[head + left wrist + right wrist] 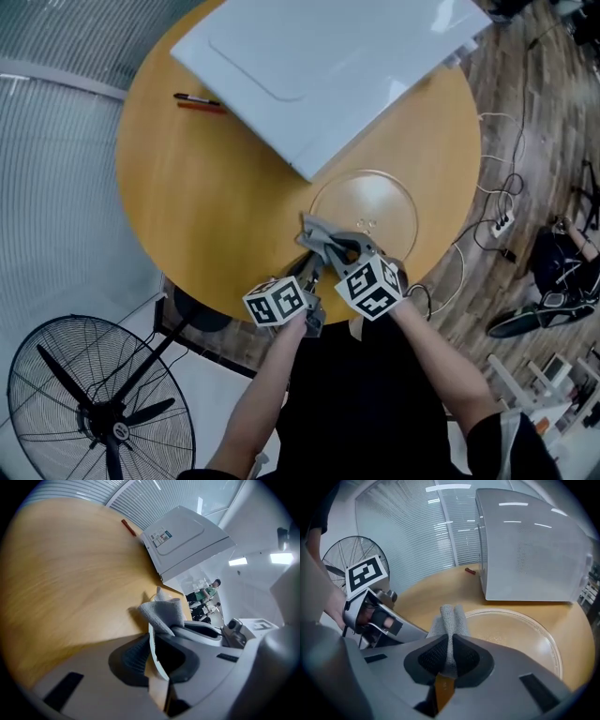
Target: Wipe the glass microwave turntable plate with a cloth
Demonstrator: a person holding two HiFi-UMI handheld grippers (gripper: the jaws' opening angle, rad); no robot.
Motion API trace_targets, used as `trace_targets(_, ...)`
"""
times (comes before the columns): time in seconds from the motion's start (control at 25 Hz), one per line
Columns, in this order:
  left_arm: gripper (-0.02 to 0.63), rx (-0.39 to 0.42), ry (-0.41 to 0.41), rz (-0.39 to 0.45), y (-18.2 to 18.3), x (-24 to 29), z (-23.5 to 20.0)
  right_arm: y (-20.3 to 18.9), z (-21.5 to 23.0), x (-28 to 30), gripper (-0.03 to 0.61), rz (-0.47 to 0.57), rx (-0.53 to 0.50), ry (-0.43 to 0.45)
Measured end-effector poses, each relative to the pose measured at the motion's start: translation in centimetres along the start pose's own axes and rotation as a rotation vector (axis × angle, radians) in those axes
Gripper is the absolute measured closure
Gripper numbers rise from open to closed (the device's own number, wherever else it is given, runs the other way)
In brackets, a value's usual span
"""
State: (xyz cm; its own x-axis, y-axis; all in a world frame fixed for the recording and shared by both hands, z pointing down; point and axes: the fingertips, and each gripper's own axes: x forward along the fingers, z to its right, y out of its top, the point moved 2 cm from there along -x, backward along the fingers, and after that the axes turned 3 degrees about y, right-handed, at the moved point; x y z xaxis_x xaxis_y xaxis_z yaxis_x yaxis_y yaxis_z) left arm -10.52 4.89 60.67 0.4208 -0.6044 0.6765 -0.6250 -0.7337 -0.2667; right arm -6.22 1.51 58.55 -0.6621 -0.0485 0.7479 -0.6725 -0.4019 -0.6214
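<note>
Closest, the right gripper [449, 660] pinches the grey cloth [449, 616] over the glass plate [525, 634], which lies by the tabletop's [206, 206] near edge. The left gripper [157, 658] clamps the plate's rim. Only the left gripper view shows the microwave [187, 536] sticker [161, 537], its print unreadable. Bare wood spreads toward the left edge.

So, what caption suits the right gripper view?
The right hand-held gripper, shut on a grey cloth, near the glass turntable plate.
</note>
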Motion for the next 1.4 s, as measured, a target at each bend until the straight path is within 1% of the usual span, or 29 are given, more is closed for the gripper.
trace_targets(0.16,0.583,0.001,0.003,0.002,0.1,0.0,-0.1,0.6,0.4,1.3,0.545,-0.002,-0.039,-0.003)
trace_targets(0.52,0.584,0.0,0.006,0.004,0.1,-0.2,-0.3,2.6,2.1,2.8,0.548,0.021,-0.055,-0.024)
trace_targets(0.8,0.586,-0.003,0.011,0.007,0.0,-0.2,-0.3,3.9,5.6,2.9,0.551,0.032,-0.089,-0.097)
trace_targets(1.04,0.586,-0.016,0.014,0.02,0.0,-0.2,-0.3,3.7,9.7,1.8,0.551,0.016,-0.129,-0.202)
trace_targets(1.2,0.586,-0.017,0.016,0.022,-0.1,0.0,-0.2,3.0,12.4,0.5,0.551,0.008,-0.122,-0.275)
trace_targets(1.4,0.586,-0.018,0.024,0.026,0.0,-0.1,-0.2,2.3,14.6,-1.1,0.551,0.015,-0.079,-0.309)
